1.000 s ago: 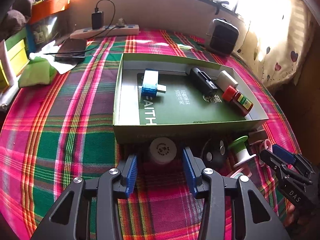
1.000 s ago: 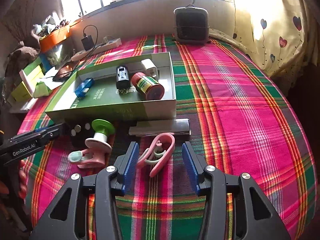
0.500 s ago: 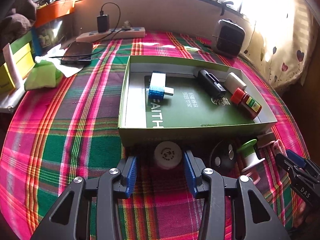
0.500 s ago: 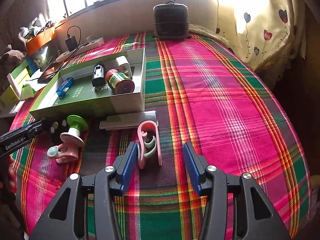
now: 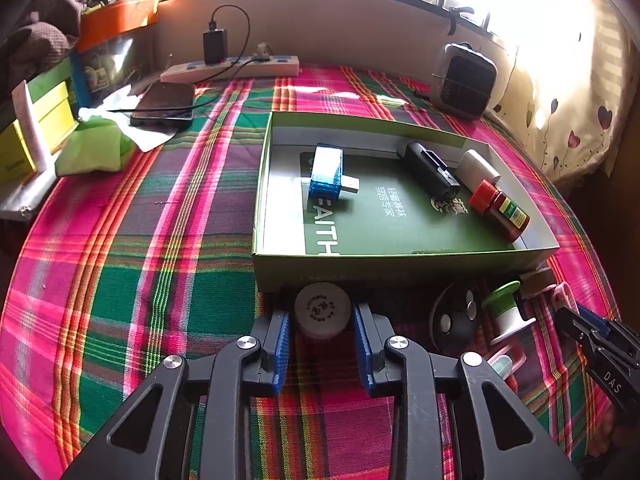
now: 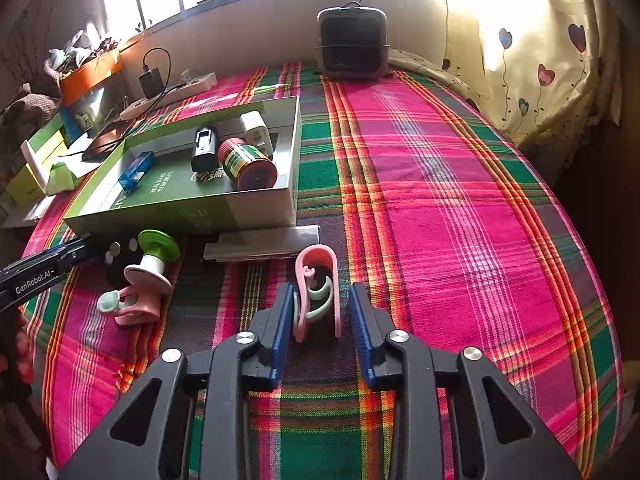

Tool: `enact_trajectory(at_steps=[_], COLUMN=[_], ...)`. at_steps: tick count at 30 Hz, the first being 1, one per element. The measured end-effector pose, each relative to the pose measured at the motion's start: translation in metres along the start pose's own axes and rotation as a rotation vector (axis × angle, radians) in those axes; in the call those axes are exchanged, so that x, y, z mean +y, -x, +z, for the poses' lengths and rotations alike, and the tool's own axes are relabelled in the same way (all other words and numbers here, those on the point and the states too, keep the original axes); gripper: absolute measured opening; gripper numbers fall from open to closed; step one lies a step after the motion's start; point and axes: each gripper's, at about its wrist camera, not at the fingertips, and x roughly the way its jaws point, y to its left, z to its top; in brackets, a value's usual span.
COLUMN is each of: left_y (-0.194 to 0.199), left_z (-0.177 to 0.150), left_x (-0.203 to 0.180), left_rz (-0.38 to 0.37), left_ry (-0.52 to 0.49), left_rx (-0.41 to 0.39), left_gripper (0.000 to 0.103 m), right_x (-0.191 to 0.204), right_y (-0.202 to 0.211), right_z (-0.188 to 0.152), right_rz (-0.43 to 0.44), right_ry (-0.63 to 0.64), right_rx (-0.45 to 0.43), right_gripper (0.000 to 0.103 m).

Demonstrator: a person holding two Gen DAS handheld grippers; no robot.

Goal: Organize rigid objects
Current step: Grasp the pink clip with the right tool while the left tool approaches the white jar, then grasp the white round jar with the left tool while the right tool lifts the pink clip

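Observation:
A green open box (image 5: 400, 258) (image 6: 188, 210) on the plaid cloth holds a blue adapter (image 5: 326, 174), a black device (image 5: 430, 170), a white plug (image 5: 478, 168) and a red-lidded jar (image 5: 500, 210) (image 6: 246, 164). My left gripper (image 5: 322, 316) is open, its fingers on either side of a white round container (image 5: 322, 310) lying just in front of the box. My right gripper (image 6: 318, 304) is open around a pink and mint clip (image 6: 316, 290). A green-topped spool (image 6: 154, 256), a black round object (image 5: 454, 316) and a pink clip (image 6: 128, 304) lie between the two grippers.
A grey flat strip (image 6: 262, 242) lies along the box front. A black heater (image 6: 352, 42) stands at the back. A power strip (image 5: 232, 70), phone (image 5: 164, 106), green pouch (image 5: 92, 148) and yellow boxes (image 5: 24, 136) sit at the left. The cloth drops off at the right.
My left gripper has closed in on the white container, which now sits between the fingers. My right gripper has swung and moved forward so that the pink clip lies between its fingers.

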Motion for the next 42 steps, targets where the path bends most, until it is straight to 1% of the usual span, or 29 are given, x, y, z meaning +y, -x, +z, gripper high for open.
enact_trajectory(at_steps=[1,7,20,34,42], left_y=[0.0,0.0,0.002,0.024,0.037], left_z=[0.0,0.0,-0.002,0.003,0.015], left_x=[0.0,0.0,0.001,0.0,0.002], left_rz=[0.004,0.005,-0.001,-0.02,-0.033], left_ry=[-0.003,-0.006,0.001,-0.006,-0.01], left_rx=[0.0,-0.002,0.002,-0.035,-0.058], left_gripper=[0.027,0.027,0.026,0.026,0.026], right_x=[0.0,0.001,0.002,0.008,0.018], right_y=[0.0,0.0,0.001,0.019,0.025], right_z=[0.0,0.0,0.0,0.014,0.026], right_rz=[0.006,0.019,0.021,0.038,0.091], right_ry=[0.002,0.007,0.008,0.042,0.071], right_rx=[0.0,0.0,-0.002,-0.055,-0.069], right_gripper=[0.025,0.025,0.025,0.025,0.025])
